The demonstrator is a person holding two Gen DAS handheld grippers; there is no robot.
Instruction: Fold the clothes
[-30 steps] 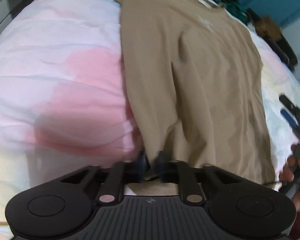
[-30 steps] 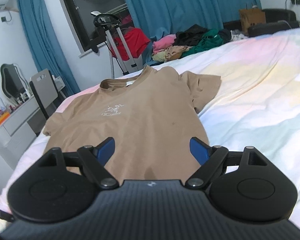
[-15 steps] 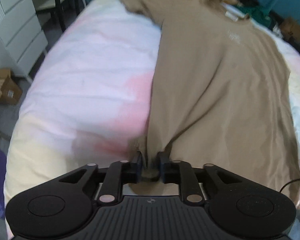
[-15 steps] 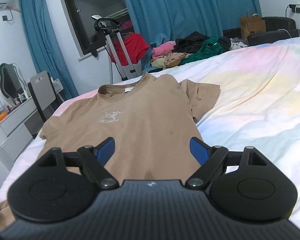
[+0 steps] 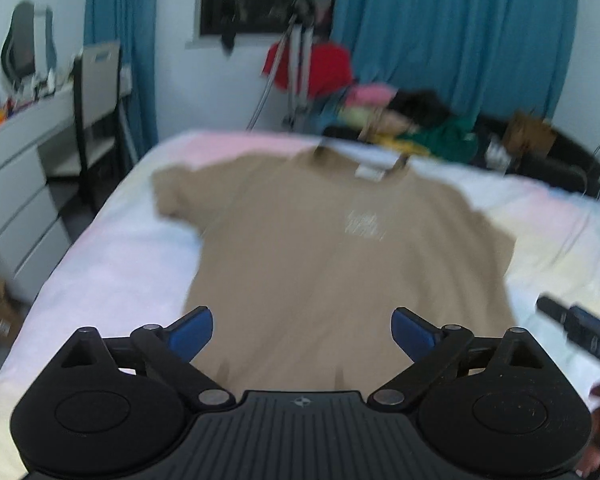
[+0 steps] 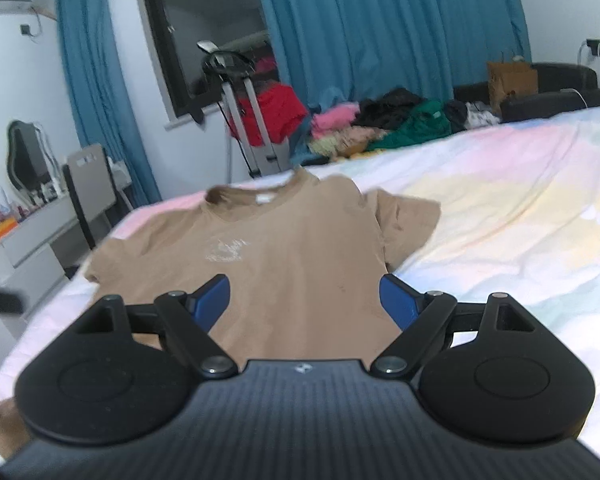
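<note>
t-shirt [image 5: 340, 260] flat on bed [image 5: 120, 272] — clothes pile [image 6: 380, 128] behind

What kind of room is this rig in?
Most likely a home bedroom: a tan T-shirt lies spread on a bed, a heap of clothes sits beyond it, and a dresser with a mirror stands at the left wall.

Tan T-shirt [image 5: 320, 264] with white chest print, pastel pink-yellow-blue sheet [image 6: 500, 216], blue fingers [image 5: 192, 330].

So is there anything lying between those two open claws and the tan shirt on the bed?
Nothing visible. The tan T-shirt lies spread on the bed, bare of other things. The left gripper and the right gripper are both open just before its lower hem. The pile of clothes sits well beyond the collar.
</note>
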